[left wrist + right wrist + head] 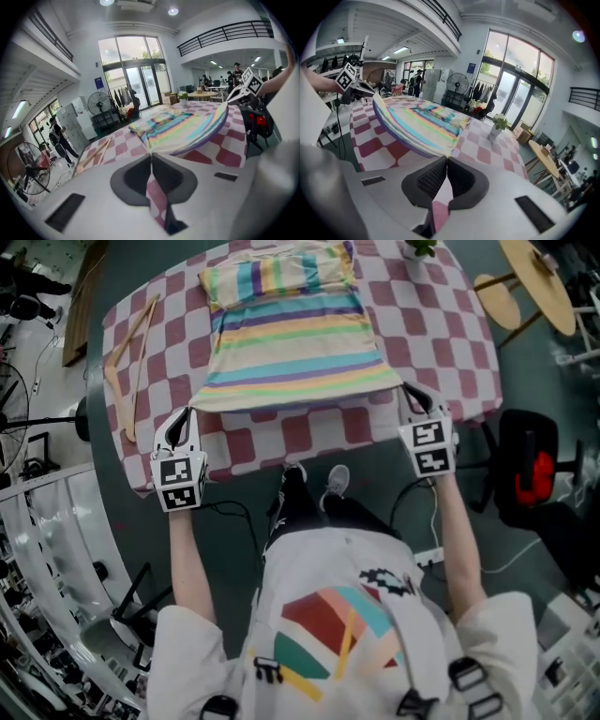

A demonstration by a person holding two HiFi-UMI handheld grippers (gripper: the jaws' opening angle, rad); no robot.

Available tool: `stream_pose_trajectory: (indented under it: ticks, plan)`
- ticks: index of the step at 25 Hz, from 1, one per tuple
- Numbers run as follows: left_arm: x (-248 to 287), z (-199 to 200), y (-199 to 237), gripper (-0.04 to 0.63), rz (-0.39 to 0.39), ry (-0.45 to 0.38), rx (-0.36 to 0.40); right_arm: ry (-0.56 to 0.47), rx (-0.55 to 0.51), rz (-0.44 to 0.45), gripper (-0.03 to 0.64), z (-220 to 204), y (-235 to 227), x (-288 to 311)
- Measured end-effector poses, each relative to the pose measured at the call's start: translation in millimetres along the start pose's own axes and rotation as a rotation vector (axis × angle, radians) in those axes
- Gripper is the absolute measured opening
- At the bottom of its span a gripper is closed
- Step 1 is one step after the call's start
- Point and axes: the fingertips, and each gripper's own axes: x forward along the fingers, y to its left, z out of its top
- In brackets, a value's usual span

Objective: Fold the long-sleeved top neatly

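Closest thing: the person's white printed T-shirt (pixel 337 615) fills the bottom of the head view, with both forearms (pixel 192 559) reaching out to the grippers.
Head view only: the left gripper (pixel 188 414) and right gripper (pixel 411 392) sit at the two near hem corners of the striped top (pixel 295 343). It stretches away ahead of them on the checked tablecloth (pixel 459 343), and the sleeves look folded across its far end.
Gripper views only: the hem is actually up off the cloth, sagging in an arc from one gripper to the other. You can't really read that lift from the head view.
Left gripper: jaws together, pinched on its hem corner.
Right gripper: same deal, jaws closed on the other corner.
Edges: the hem runs just inside the cloth's near edge, with a strip of bare checks below it.
Room: a wooden hanger (pixel 131 362) lies out past the left gripper's outer side, apart from the top. A potted plant (pixel 498 124) stands far ahead of the right gripper, with bare checks in between.
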Motion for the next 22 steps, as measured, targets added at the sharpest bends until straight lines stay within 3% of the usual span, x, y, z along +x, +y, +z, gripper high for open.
stream_pose_trajectory:
  ticks: [6, 12, 17, 22]
  plan:
    - [29.7, 85.6, 57.5, 0.015, 0.109, -0.105, -0.043, -0.086, -0.023, -0.076, 0.012, 82.5, -45.7, 9.3]
    - [97.9, 163.6, 116.5, 0.015, 0.134, -0.182, -0.126, -0.099, -0.076, -0.164, 0.011, 159.5, -96.9, 59.1]
    - [181.5, 197.8, 152.4, 0.015, 0.133, -0.129, -0.151, -0.066, -0.056, -0.171, 0.011, 210.3, -144.8, 138.9]
    - [261.7, 182.4, 176.2, 0.015, 0.156, 0.004, -0.189, 0.003, -0.065, -0.082, 0.011, 235.2, -160.2, 240.9]
